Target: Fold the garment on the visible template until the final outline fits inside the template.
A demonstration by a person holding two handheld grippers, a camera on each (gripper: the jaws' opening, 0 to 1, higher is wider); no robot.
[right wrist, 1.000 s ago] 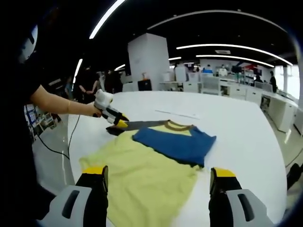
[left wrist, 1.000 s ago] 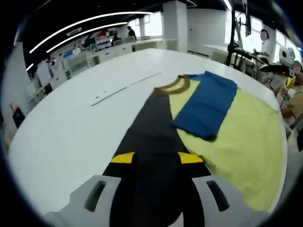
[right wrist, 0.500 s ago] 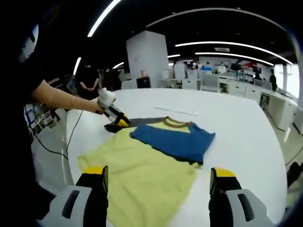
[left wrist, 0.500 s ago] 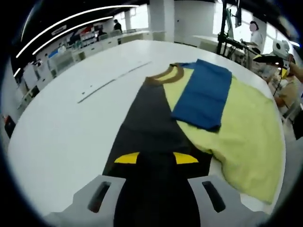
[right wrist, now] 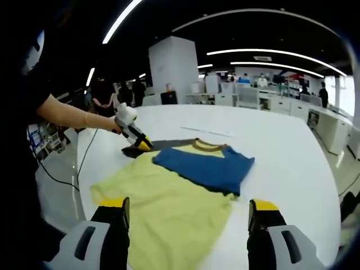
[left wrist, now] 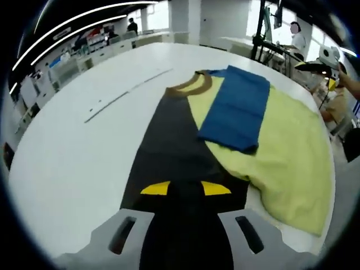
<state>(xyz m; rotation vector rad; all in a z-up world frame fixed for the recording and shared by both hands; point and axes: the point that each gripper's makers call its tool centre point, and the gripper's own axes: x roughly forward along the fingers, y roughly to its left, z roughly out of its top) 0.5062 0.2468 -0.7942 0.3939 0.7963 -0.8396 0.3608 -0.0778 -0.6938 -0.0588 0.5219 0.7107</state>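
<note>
A yellow T-shirt (right wrist: pixel 169 202) lies flat on the white table (right wrist: pixel 292 163), with its brown collar (left wrist: pixel 188 85) at the far end. Its blue sleeve (left wrist: pixel 236 107) is folded over onto the chest. The black sleeve (left wrist: pixel 169 140) stretches in a straight strip from the collar to my left gripper (left wrist: pixel 185 188), whose yellow-tipped jaws stand close together, shut on the sleeve's end. In the right gripper view the left gripper (right wrist: pixel 140 144) rests low on that black end, held by a person's hand. My right gripper (right wrist: pixel 185 211) hovers open above the shirt's near hem, holding nothing.
A thin pale strip (left wrist: pixel 124 95) lies on the table beyond the shirt, also seen as the strip (right wrist: pixel 211 132) past the collar. A cable (right wrist: pixel 79 169) hangs off the table's left edge. Desks, a pillar (right wrist: pixel 174 70) and people stand far behind.
The left gripper view has dipped slightly closer along the black sleeve. The shirt's layout and the right gripper look unchanged.
</note>
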